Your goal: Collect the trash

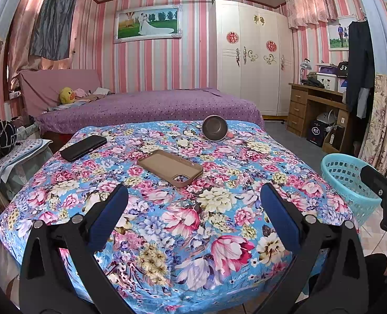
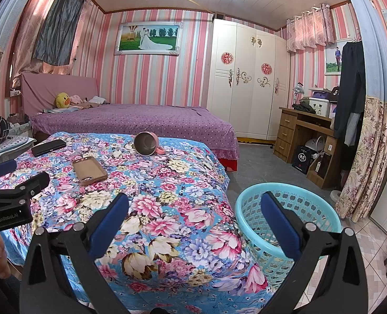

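Mug (image 1: 214, 128) behind phone case (image 1: 170, 167); basket (image 1: 350, 183) right.

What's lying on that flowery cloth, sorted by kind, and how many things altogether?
Phones: 1, black, face down
Phone cases: 1, tan, empty
Mugs: 1, pink, on its side
Total: 3

The blue basket stands on the floor beside the cloth, so it is not counted.
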